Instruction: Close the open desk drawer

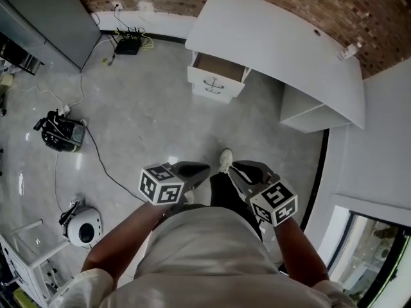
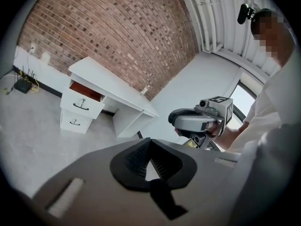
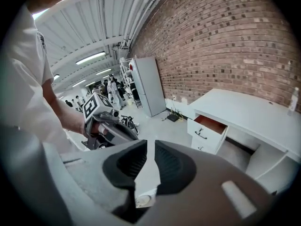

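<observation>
The white desk stands against the brick wall, and its top drawer is pulled open, showing a brown inside. The drawer also appears in the left gripper view and in the right gripper view. Both grippers hang close to the person's body, far from the desk. My left gripper is shut, tips touching, holding nothing. My right gripper is shut to a thin slit and empty.
A lower drawer is closed. On the floor lie a router with cables, a black device, a long cable and a round white machine. A grey cabinet stands far left. A small bottle sits on the desk.
</observation>
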